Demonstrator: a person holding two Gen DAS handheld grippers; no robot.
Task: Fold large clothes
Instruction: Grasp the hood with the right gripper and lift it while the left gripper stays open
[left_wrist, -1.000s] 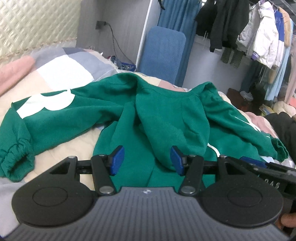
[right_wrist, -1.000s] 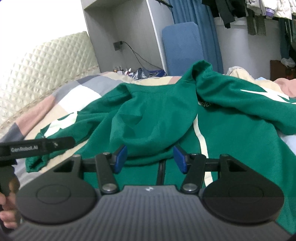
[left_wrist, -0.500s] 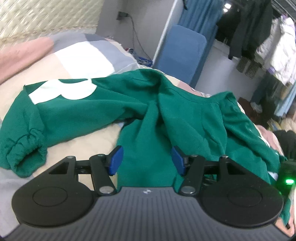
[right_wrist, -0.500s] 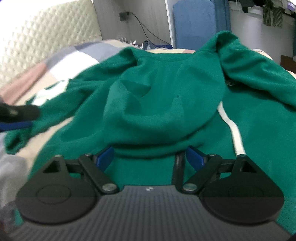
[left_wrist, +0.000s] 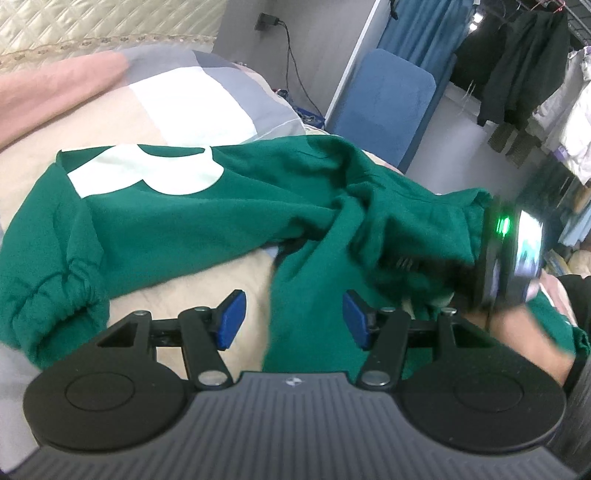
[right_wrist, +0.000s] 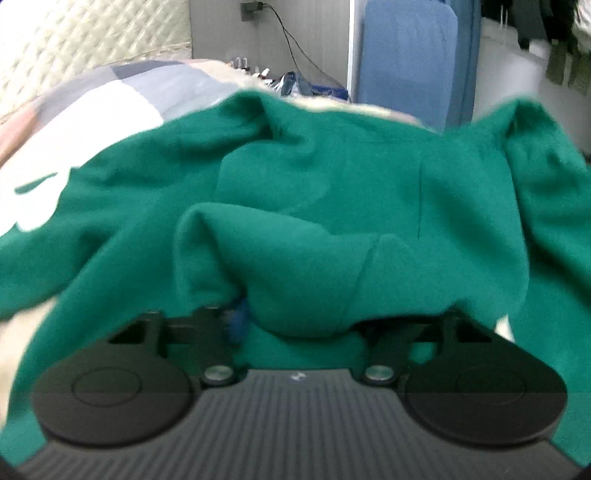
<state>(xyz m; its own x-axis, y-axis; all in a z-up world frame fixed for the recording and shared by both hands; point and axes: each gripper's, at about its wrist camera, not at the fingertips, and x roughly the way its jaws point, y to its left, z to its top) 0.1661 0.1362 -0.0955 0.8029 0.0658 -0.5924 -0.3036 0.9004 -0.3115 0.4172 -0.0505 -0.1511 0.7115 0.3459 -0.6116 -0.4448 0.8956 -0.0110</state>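
Bed (left_wrist: 155, 110) with patchwork quilt, clothes rail far right: we log a green sweatshirt (left_wrist: 207, 221) sprawled unfolded, left tongs (left_wrist: 291, 319) released around its near edge, right tongs (right_wrist: 295, 321) just closing into a fold, grip unconfirmed; next, spread flat.

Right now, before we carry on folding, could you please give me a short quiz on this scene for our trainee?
1. True or false: the left claw is shut on the green sweatshirt.
2. The sweatshirt lies on: A) a patchwork bed cover; B) a wooden table; C) a tiled floor.
3. Fill in: in the left wrist view, the sweatshirt's gathered cuff lies to the claw's ____.
Key: 1 false, its jaws stand open with a fold between them; 2 A; 3 left.
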